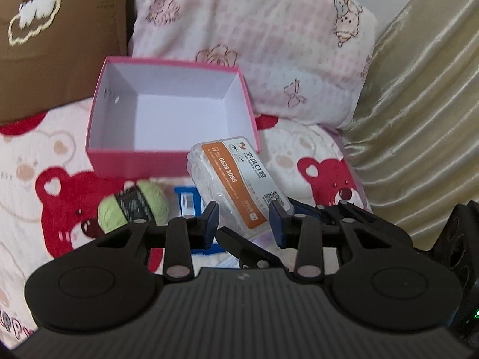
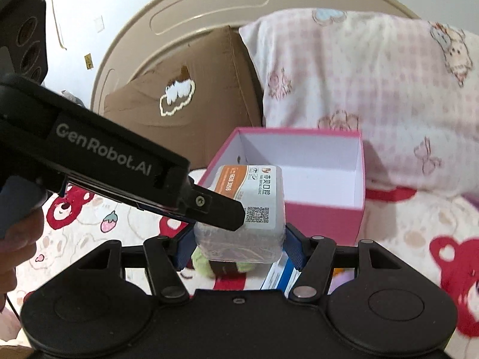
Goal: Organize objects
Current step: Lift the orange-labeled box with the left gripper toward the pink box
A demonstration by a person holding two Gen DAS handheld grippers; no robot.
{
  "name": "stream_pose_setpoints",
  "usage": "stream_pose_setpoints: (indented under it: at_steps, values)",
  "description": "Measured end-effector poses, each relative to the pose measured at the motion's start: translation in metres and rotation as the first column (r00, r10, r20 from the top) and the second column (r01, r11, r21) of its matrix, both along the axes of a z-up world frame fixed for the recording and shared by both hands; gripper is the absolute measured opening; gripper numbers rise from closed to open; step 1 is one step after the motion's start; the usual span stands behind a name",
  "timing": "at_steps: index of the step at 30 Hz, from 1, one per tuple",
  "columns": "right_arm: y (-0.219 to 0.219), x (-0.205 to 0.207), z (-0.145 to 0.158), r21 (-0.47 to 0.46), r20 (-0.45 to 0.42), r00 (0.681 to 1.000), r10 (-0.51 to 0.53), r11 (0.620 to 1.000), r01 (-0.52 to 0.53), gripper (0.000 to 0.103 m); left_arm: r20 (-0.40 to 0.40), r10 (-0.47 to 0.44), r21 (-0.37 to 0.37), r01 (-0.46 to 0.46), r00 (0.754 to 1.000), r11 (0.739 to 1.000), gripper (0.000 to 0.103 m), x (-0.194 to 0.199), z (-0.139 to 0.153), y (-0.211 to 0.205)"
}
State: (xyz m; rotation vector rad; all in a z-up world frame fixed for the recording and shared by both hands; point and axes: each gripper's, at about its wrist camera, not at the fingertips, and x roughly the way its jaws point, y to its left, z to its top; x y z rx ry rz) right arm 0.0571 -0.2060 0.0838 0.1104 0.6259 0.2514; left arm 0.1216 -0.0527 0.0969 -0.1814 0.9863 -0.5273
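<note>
Between our right claw's (image 2: 238, 240) pads sits the clear plastic case (image 2: 248, 206), gripped; pink box (image 2: 323, 209) lies just beyond, long axis pointing there. Left claw (image 1: 244, 223) open, empty.

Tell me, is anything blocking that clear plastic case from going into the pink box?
Nothing visible does. The clear plastic case is held between the right gripper fingers, just in front of the pink box, which is open and empty. The left gripper also reaches in around the case, not between it and the box.
</note>
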Motion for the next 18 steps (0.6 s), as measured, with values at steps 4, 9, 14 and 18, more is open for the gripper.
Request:
stream_pose_setpoints:
  at_steps: [4, 9, 14, 18]
  values:
    - [-0.003, 0.021, 0.010, -0.023, 0.008, 1.000, 0.012, 1.000, -0.012, 0.067, -0.005, -0.003, 0.018, 0.003, 1.000, 1.000, 0.035, 0.023, 0.009, -0.005]
    - [-0.008, 0.049, 0.009, -0.014, 0.005, 0.999, 0.037, 0.999, -0.037, 0.067, -0.044, 0.022, 0.060, -0.020, 0.999, 0.998, 0.035, 0.058, 0.010, -0.010]
    - [-0.015, 0.089, 0.005, 0.013, -0.022, 0.996, 0.082, 0.997, -0.082, 0.067, -0.074, 0.057, 0.074, -0.051, 0.996, 0.996, 0.035, 0.094, 0.002, -0.009]
    - [-0.015, 0.120, -0.002, -0.001, -0.046, 0.992, 0.119, 0.993, -0.119, 0.067, -0.100, 0.095, 0.066, -0.088, 0.990, 0.994, 0.036, 0.120, -0.013, -0.005]
